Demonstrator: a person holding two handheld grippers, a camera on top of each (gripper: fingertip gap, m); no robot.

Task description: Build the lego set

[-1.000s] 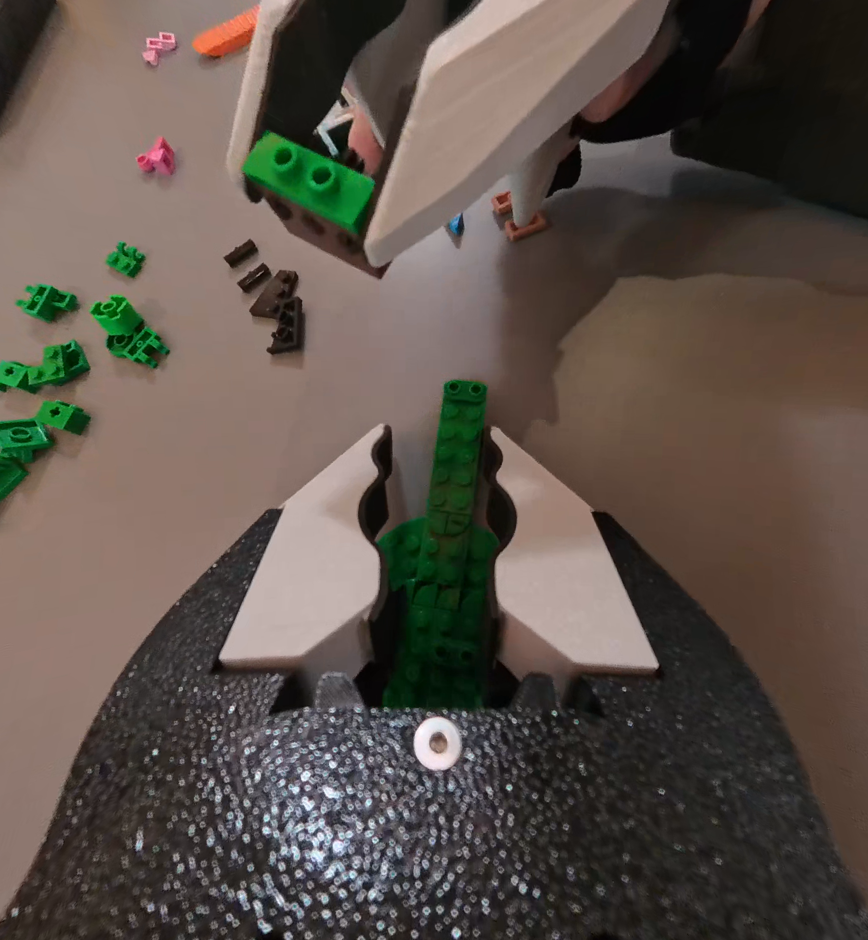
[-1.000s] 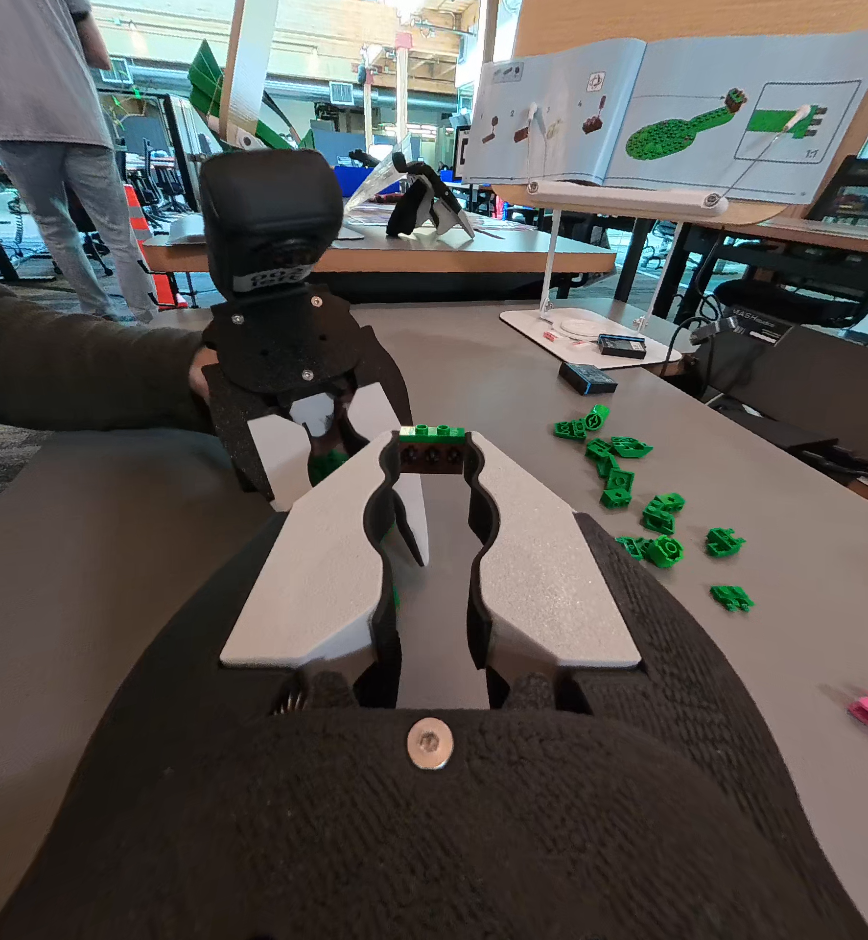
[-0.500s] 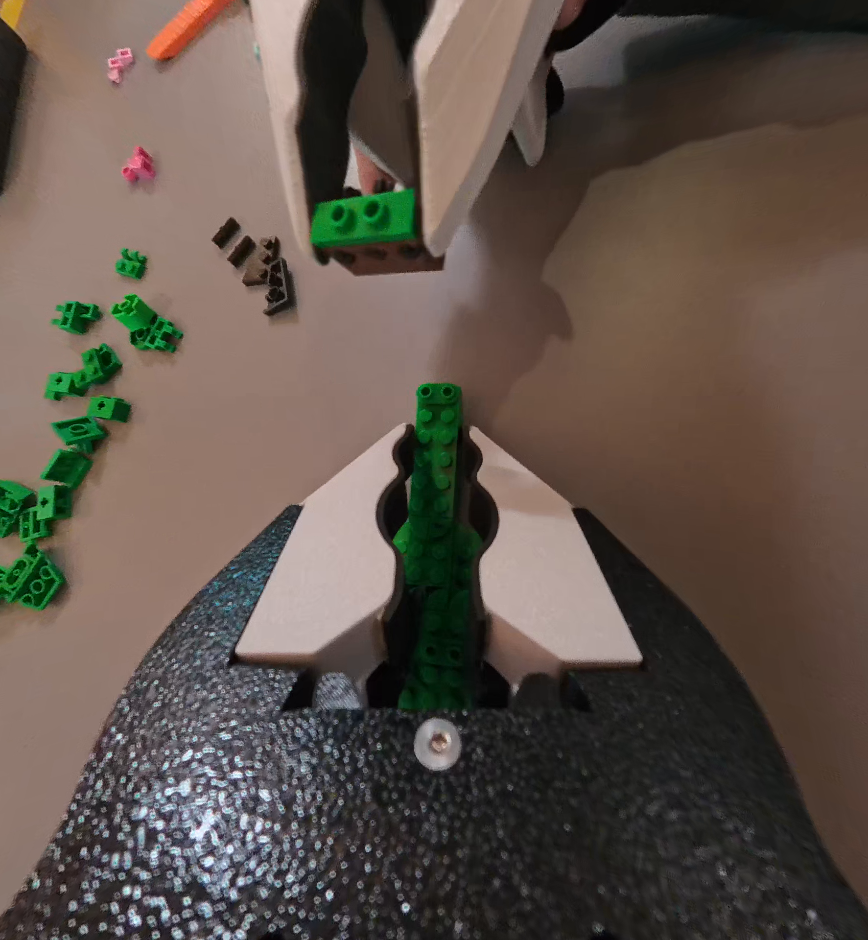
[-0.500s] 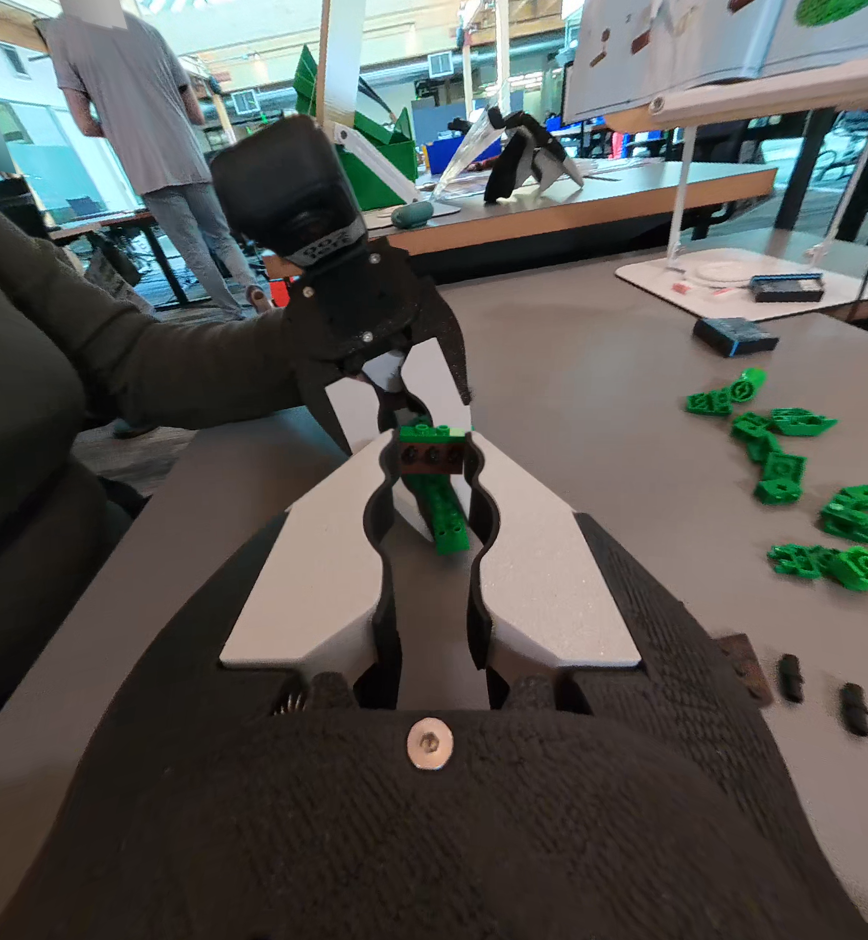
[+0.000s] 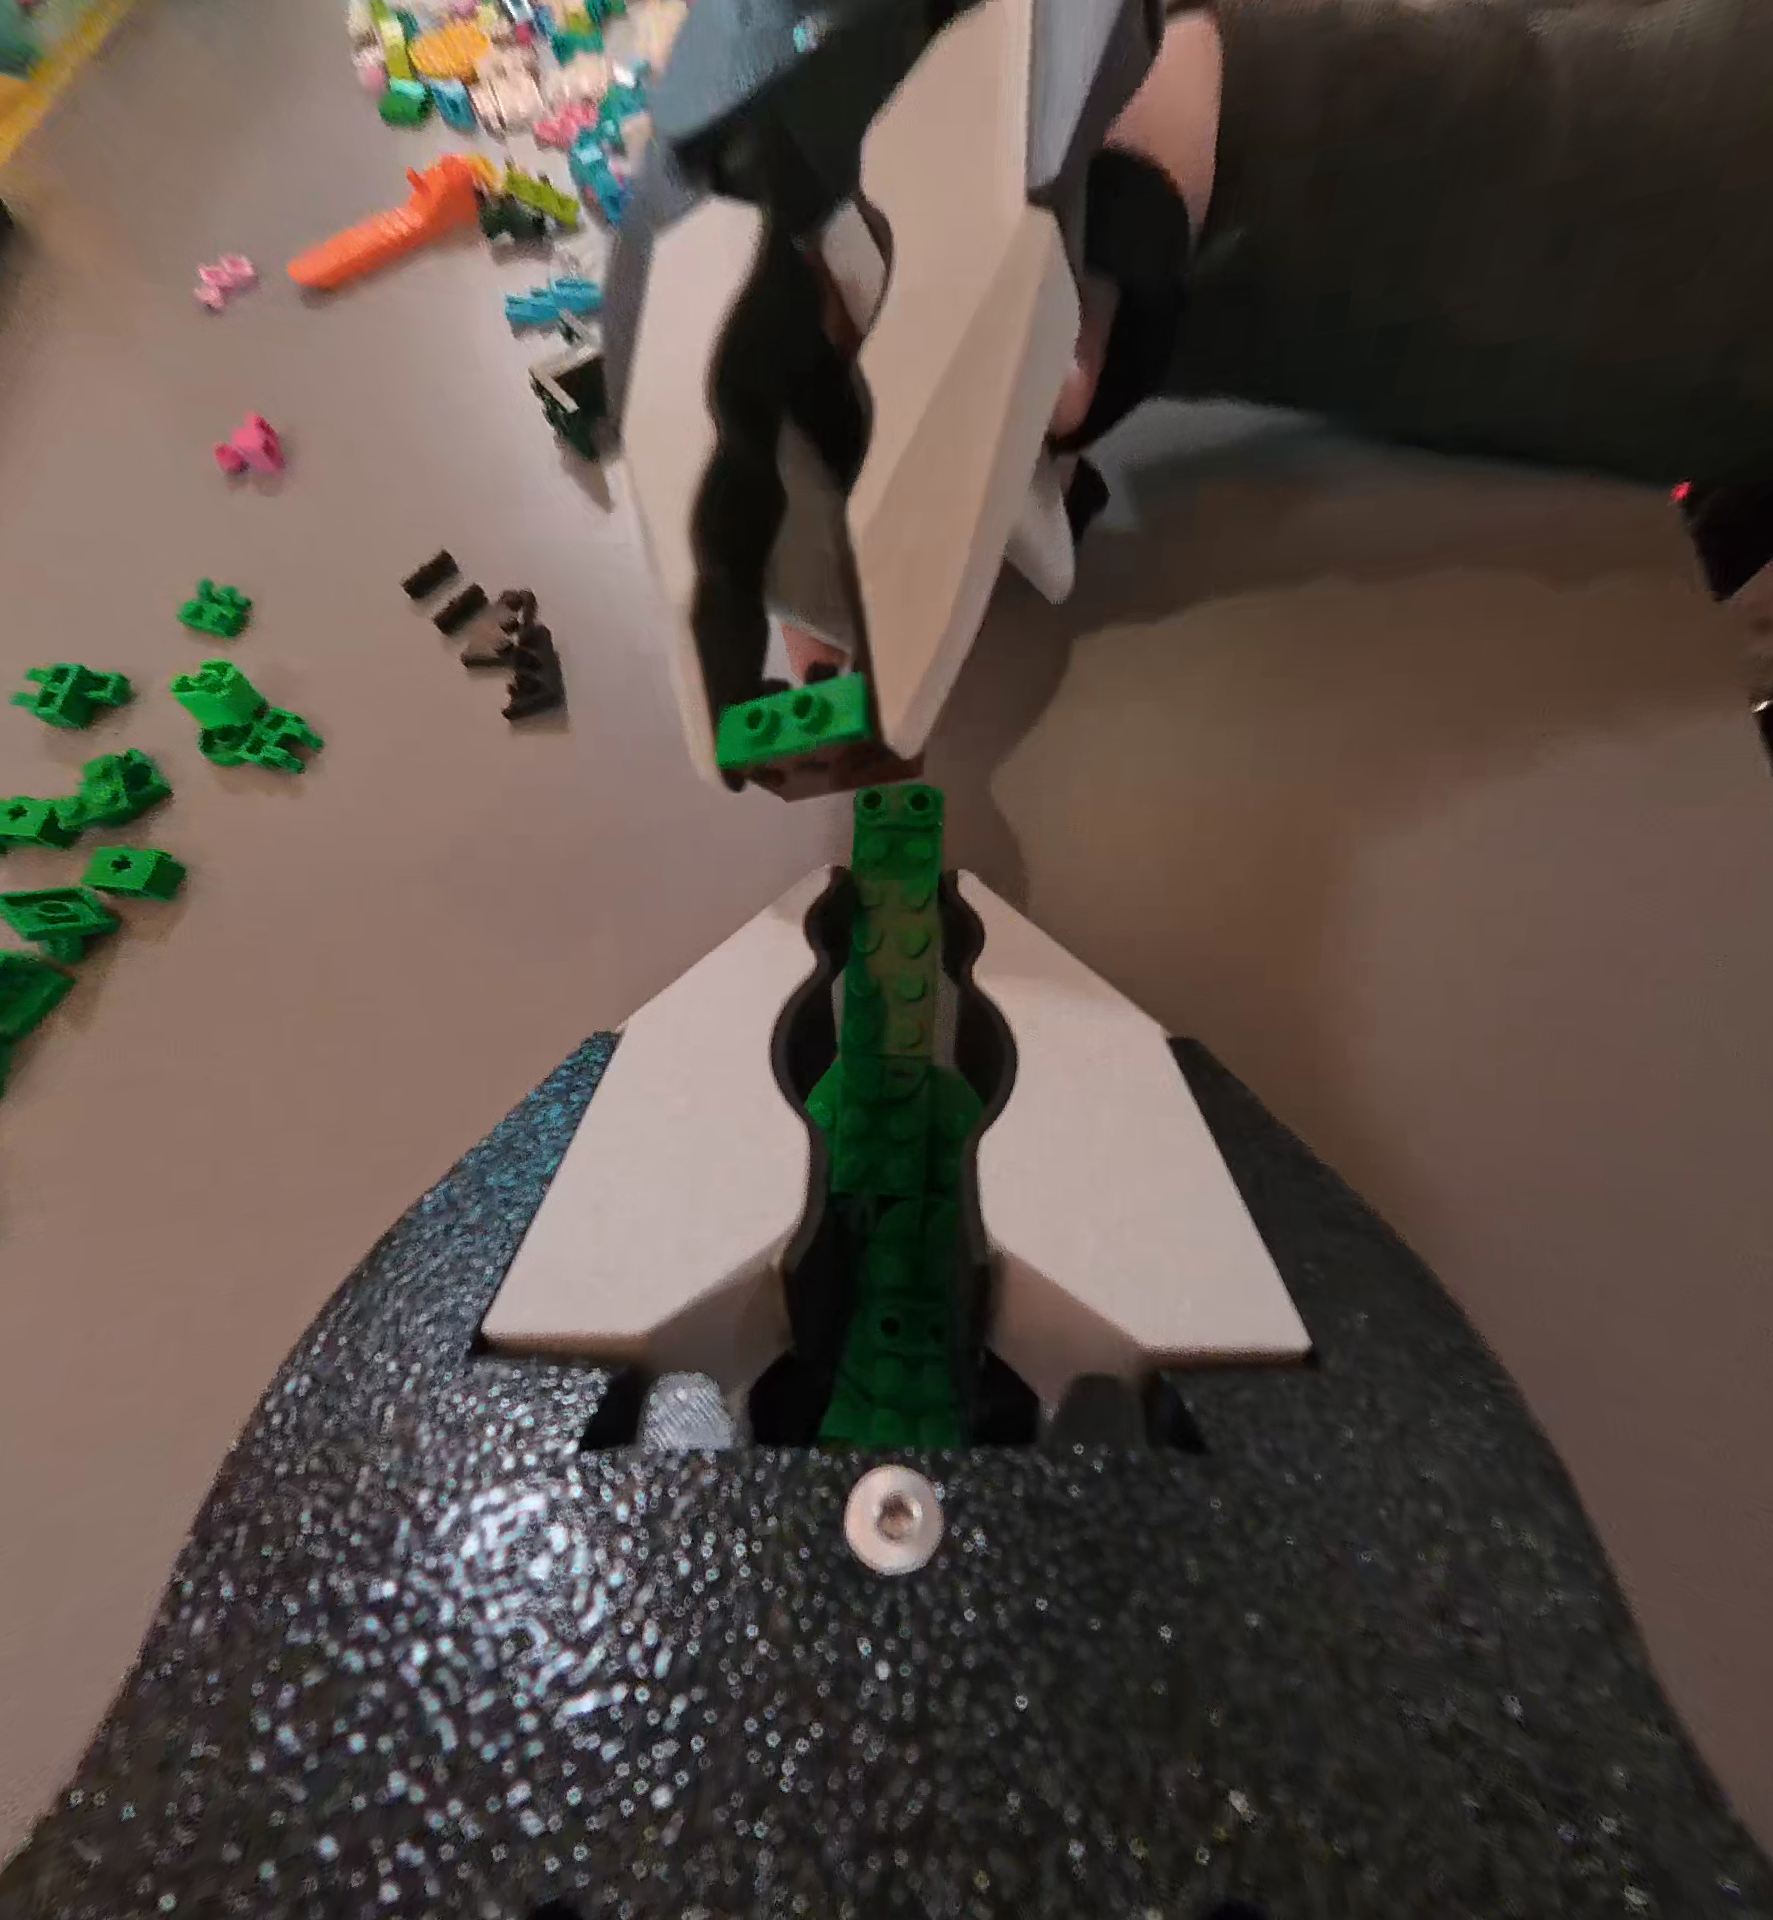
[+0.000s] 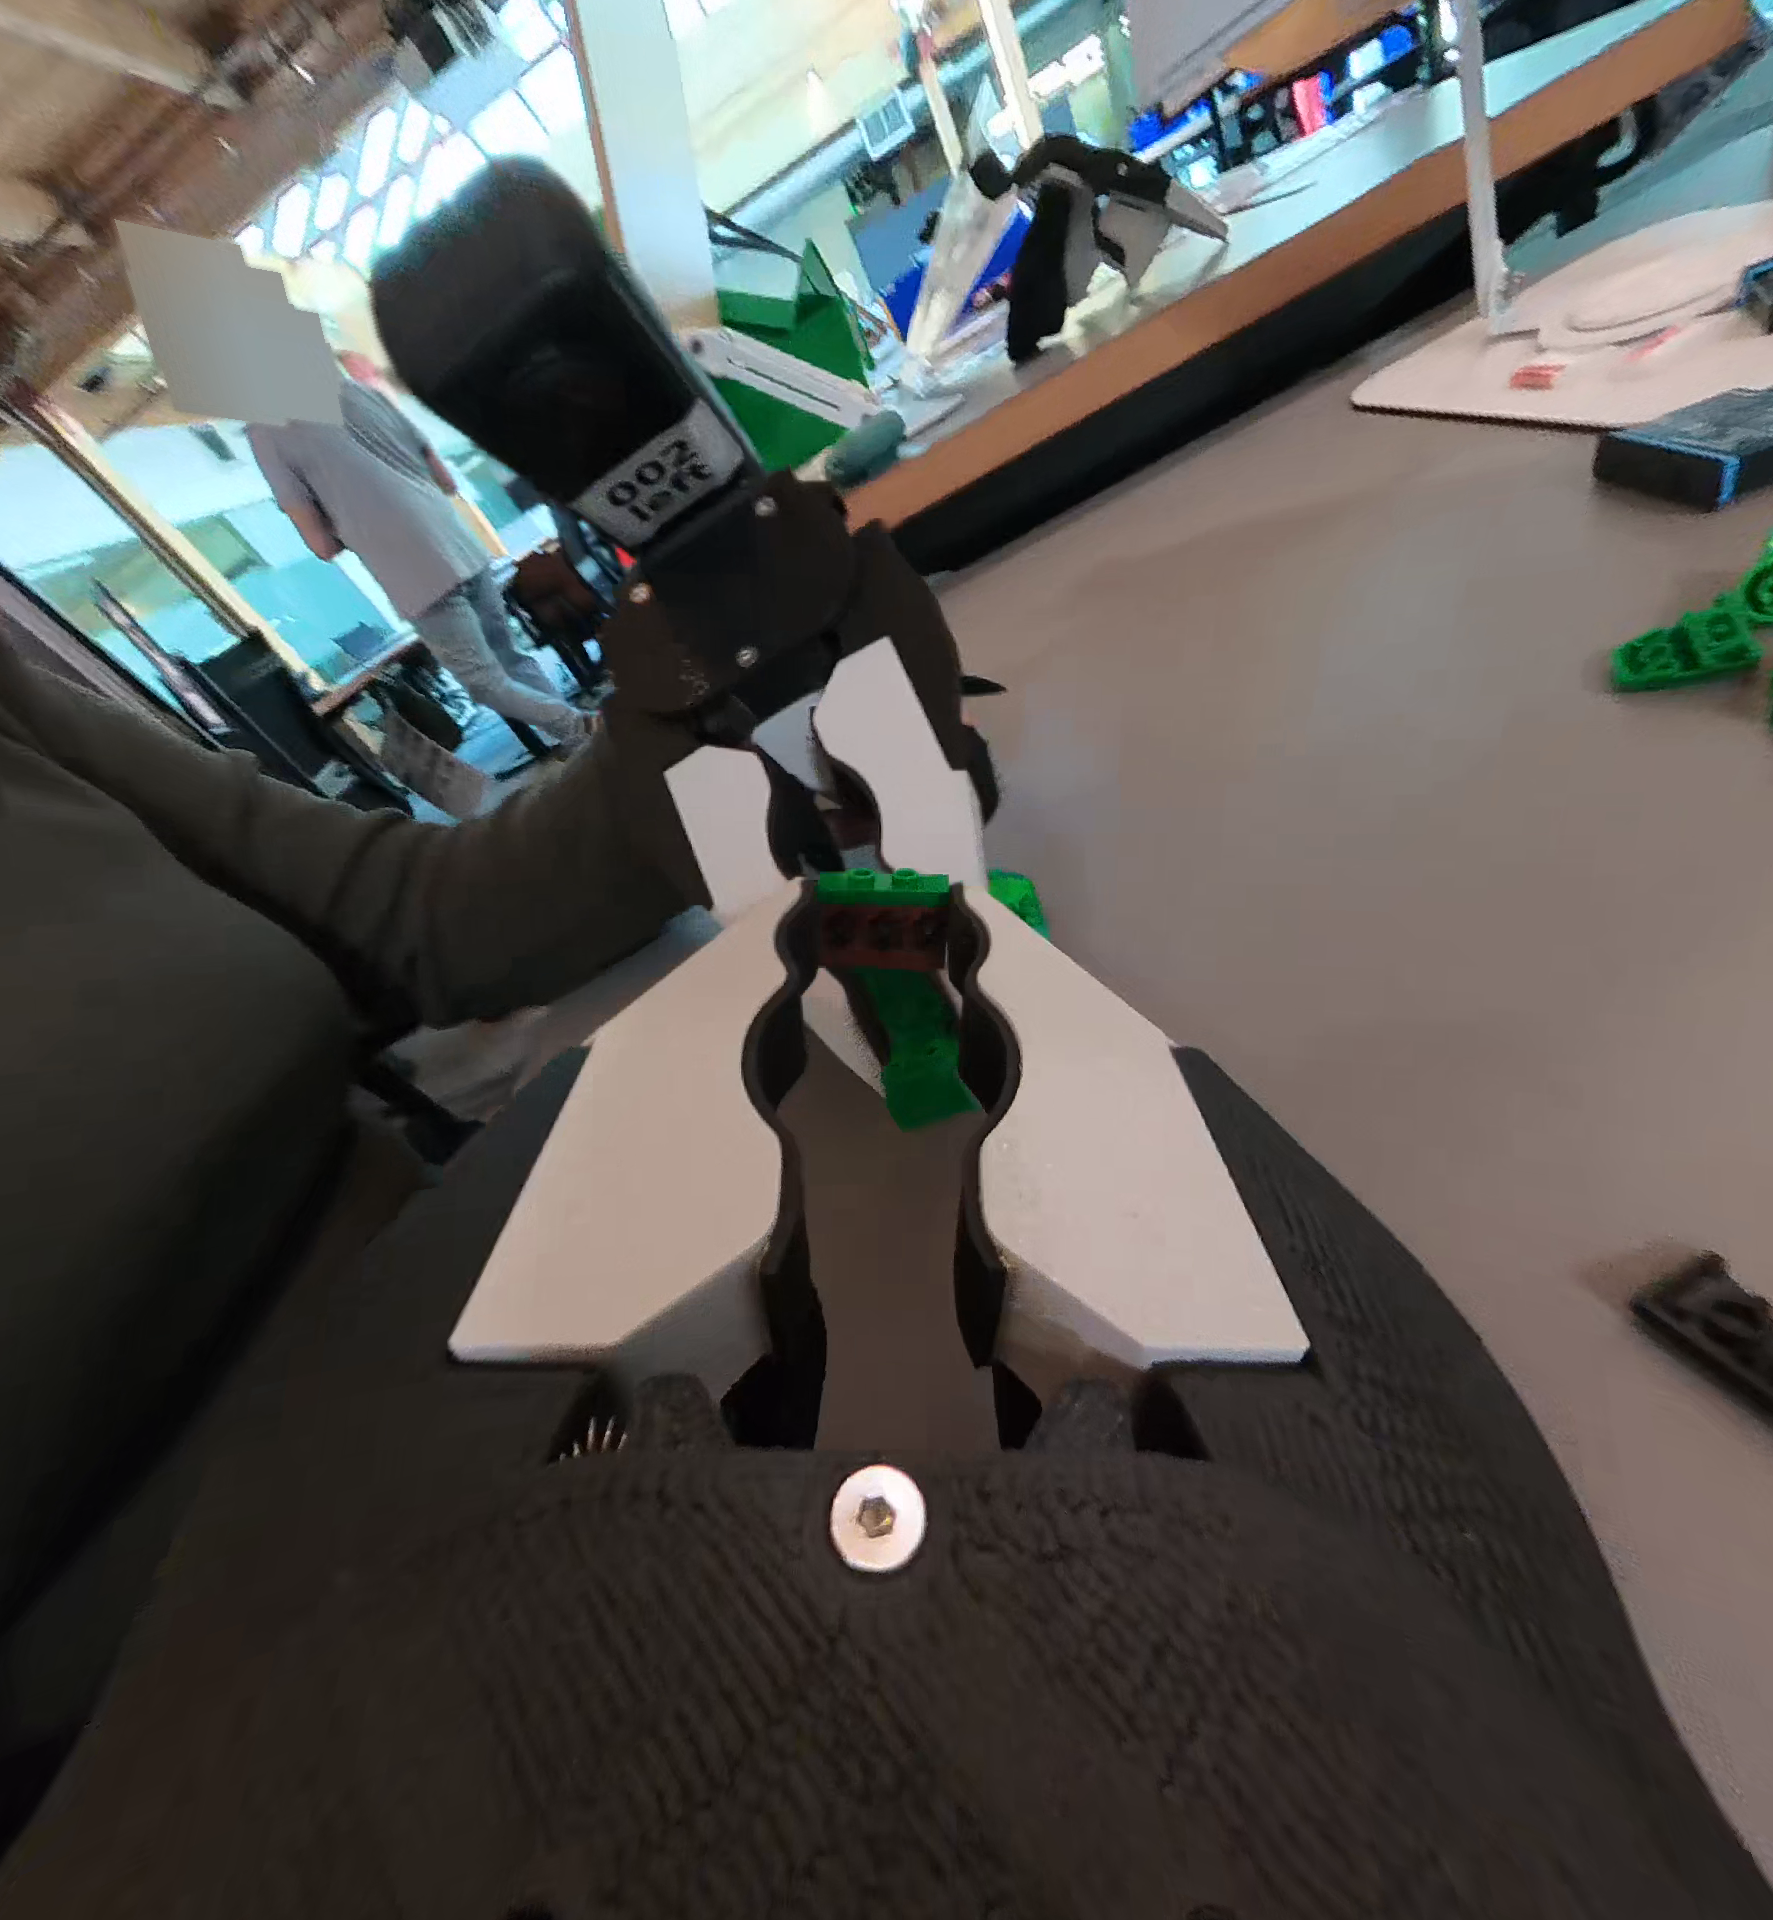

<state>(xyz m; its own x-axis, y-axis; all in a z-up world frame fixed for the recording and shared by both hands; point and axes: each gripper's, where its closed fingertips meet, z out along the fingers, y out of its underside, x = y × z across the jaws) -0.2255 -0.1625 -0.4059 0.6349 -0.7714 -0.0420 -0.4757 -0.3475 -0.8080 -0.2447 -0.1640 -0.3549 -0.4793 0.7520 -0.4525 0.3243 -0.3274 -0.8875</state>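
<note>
Two-stud green-on-brown brick [image 5: 797, 735], long green studded assembly [image 5: 894, 1049]

Over the past second the right gripper [image 5: 809, 727], clamped on a small green-topped brown brick stack [image 5: 797, 734], swung down from the upper left of the left wrist view until the stack hung just above the studded tip of the long green plate assembly [image 5: 897, 935]. The left gripper [image 6: 866, 831] tilted that assembly's narrow end toward it, and the gap narrowed to almost nothing, contact not discernible.
</note>
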